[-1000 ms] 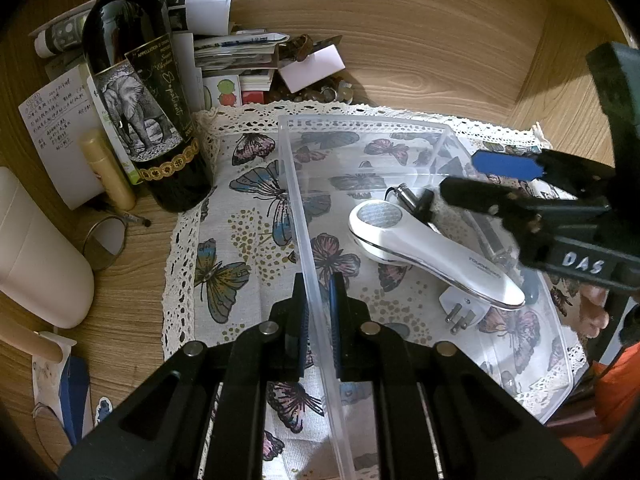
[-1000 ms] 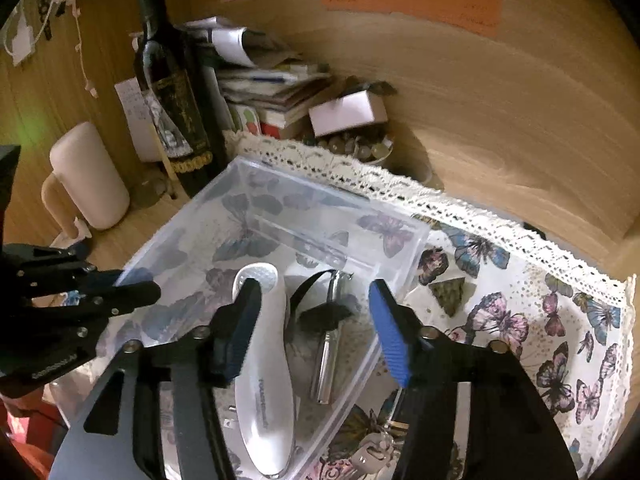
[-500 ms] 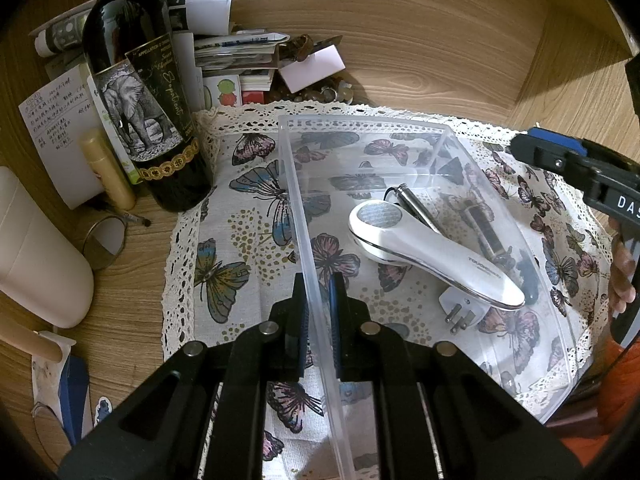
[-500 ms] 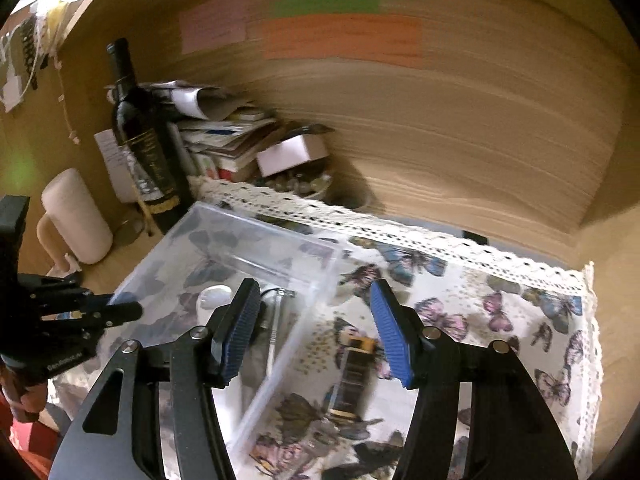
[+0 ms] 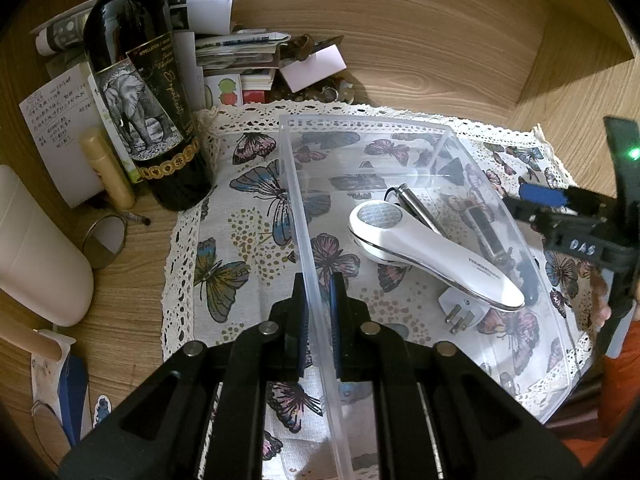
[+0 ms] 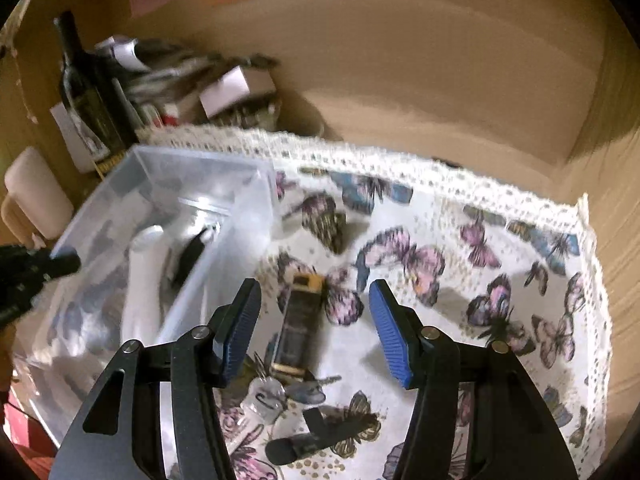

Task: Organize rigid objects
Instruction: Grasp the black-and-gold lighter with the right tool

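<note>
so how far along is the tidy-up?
Partly done. A white handheld device and a metal tool lie in the clear bin. The left gripper clamps the bin wall. The right gripper, jaws closing with nothing gripped, hovers over a dark rectangular item; keys also remain out.

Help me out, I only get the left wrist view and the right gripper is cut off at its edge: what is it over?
Observer: The right gripper hangs over the butterfly cloth, beside the clear bin, not over it.
Operator: Is anything under it?
Observer: A dark bar with gold ends lies flat on the cloth in line with the gap; the jaws are closing, but the pads do not touch it.
Operator: What else lies outside the bin?
Observer: A bunch of keys and a black clip, just past the bar's near end.
</note>
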Tool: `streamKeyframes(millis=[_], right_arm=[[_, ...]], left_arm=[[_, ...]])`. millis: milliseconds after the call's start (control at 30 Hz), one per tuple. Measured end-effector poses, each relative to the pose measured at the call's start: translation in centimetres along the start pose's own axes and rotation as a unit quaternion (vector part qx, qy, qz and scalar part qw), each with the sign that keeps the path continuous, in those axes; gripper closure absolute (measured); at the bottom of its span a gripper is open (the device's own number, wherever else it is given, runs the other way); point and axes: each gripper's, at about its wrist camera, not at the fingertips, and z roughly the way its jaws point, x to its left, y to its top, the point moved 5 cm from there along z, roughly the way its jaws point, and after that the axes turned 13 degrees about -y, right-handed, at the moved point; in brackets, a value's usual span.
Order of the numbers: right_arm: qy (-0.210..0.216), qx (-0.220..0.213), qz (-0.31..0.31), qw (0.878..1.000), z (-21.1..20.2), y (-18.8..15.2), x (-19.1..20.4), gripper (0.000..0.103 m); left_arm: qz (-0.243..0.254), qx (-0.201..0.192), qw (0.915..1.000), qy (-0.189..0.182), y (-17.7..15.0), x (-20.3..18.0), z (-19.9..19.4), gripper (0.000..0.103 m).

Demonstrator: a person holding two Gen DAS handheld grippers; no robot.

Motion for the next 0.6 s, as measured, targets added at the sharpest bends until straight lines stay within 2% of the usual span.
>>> streamKeyframes(millis=[100, 233, 333, 433, 467, 600], right_arm=[[0.004, 0.018, -0.001, 1.0, 1.1, -0.7, 0.1, 0.055], [0.015, 0.048, -0.005, 0.999, 2.8, -1.5, 0.6, 0.067], [0.028, 0.065, -0.006, 0.997, 3.6, -2.0, 1.1, 0.07], [0.018, 0.062, -0.02, 0.998, 3.8, -2.1, 1.6, 0.075], [0.017, 0.06, -0.023, 0.998, 3.7, -2.1, 1.7, 0.081], [0.01, 0.05, -0.018, 0.999, 3.4, -1.9, 1.6, 0.082]], left_arm=[[0.001, 0.0, 1.0, 0.0, 0.0, 0.0, 0.0, 0.094], [0.0, -0.001, 1.0, -0.001, 0.0, 0.0, 0.0, 0.094], [-0.002, -0.001, 1.0, -0.002, 0.0, 0.0, 0.0, 0.094], [-0.001, -0.001, 1.0, -0.002, 0.0, 0.1, -0.1, 0.094], [-0.001, -0.001, 1.0, -0.002, 0.0, 0.1, -0.1, 0.094], [-0.002, -0.001, 1.0, -0.003, 0.0, 0.1, -0.1, 0.094]])
